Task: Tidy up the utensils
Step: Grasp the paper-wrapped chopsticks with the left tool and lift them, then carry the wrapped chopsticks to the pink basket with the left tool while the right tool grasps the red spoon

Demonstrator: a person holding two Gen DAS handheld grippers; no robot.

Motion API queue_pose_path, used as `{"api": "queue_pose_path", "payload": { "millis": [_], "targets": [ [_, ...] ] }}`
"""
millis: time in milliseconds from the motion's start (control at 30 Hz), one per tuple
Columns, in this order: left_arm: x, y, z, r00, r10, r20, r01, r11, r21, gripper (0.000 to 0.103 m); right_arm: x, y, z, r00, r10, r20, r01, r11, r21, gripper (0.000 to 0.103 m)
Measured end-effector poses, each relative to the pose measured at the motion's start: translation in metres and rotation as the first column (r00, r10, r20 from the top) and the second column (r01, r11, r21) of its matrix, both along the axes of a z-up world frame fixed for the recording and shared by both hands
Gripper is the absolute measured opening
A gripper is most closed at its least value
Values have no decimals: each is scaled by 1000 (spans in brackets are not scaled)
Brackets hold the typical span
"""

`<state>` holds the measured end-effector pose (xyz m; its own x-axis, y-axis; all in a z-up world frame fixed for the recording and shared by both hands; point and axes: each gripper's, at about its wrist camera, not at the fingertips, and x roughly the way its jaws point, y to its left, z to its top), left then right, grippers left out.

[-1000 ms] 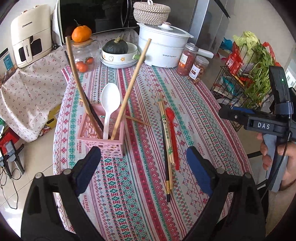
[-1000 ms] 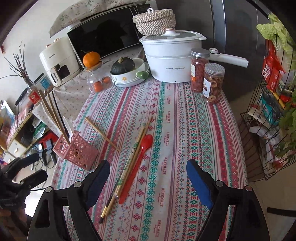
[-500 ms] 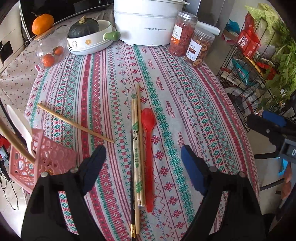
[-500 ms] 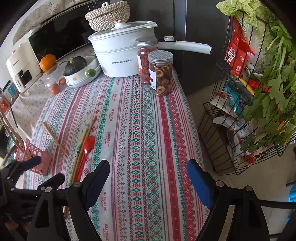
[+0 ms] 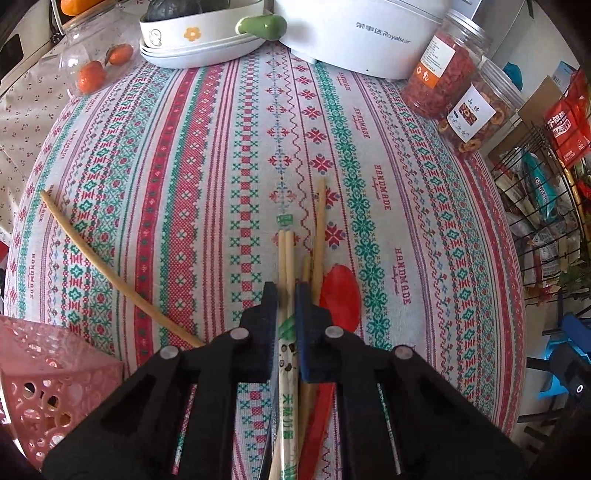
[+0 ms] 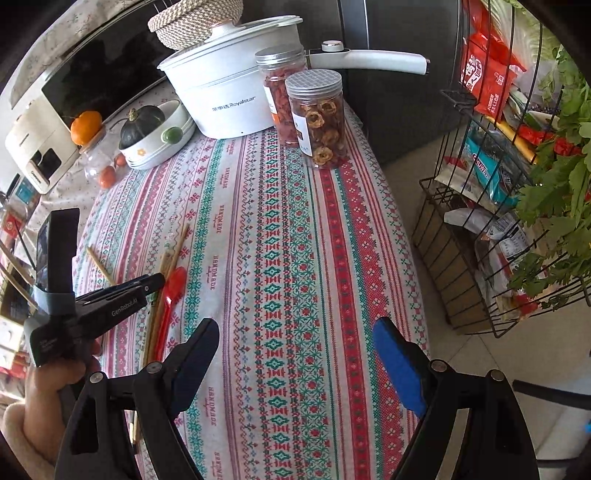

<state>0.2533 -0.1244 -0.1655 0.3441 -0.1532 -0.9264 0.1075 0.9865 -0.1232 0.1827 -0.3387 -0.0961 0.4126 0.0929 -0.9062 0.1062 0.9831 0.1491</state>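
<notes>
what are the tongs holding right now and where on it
The left tongs are shut on the wrapped pair of chopsticks, gripping partway along, with the bare tips sticking out ahead. The right tongs are open and hold nothing.

Chopsticks [image 5: 286,254] just left of spoon [image 5: 341,291] on tablecloth [image 5: 207,177]; basket [image 5: 44,376] far left; pot [image 5: 354,33] behind.

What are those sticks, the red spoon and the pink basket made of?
Chopsticks: likely bamboo or wood, pale, matte, with a printed paper band. Red spoon: seemingly plastic, uniform glossy colour. Pink basket: probably moulded plastic, with regular punched holes.
</notes>
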Motion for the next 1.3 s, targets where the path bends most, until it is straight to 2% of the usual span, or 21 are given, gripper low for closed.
{"api": "queue_pose_path", "payload": {
  "millis": [133, 267, 567, 767, 833, 900, 967, 1167, 1300],
  "targets": [
    [-12, -1, 10, 999, -42, 22, 43, 999, -12, 6, 3, 1, -4, 1000, 2, -14, -2, 1000, 13, 86],
    [-35, 3, 34, 991, -104, 81, 107, 994, -28, 6, 5, 9, -8, 1000, 10, -26, -10, 1000, 18, 86],
    [-98, 26, 94, 947, -225, 230, 244, 968, -59, 6, 13, 50, -22, 995, 96, -35, -95, 995, 36, 86],
    [-134, 60, 117, 920, -227, 319, 268, 959, -89, 5, 29, 83, -36, 989, 149, -23, -147, 986, 78, 85],
    [-141, 72, 119, 915, -207, 345, 255, 962, -98, 5, 35, 95, -40, 985, 169, -21, -166, 982, 92, 78],
    [-142, 81, 121, 918, -191, 348, 245, 962, -118, 5, 41, 106, -46, 982, 188, -23, -185, 976, 111, 65],
    [-144, 87, 123, 917, -184, 353, 244, 960, -134, 5, 47, 116, -54, 979, 204, -28, -199, 972, 127, 56],
    [-151, 96, 129, 913, -178, 366, 250, 955, -160, 5, 64, 135, -73, 979, 205, -21, -202, 975, 98, 30],
    [-155, 106, 132, 914, -165, 372, 244, 954, -177, 5, 72, 142, -74, 976, 215, 16, -216, 974, 69, 26]
  ]
}}
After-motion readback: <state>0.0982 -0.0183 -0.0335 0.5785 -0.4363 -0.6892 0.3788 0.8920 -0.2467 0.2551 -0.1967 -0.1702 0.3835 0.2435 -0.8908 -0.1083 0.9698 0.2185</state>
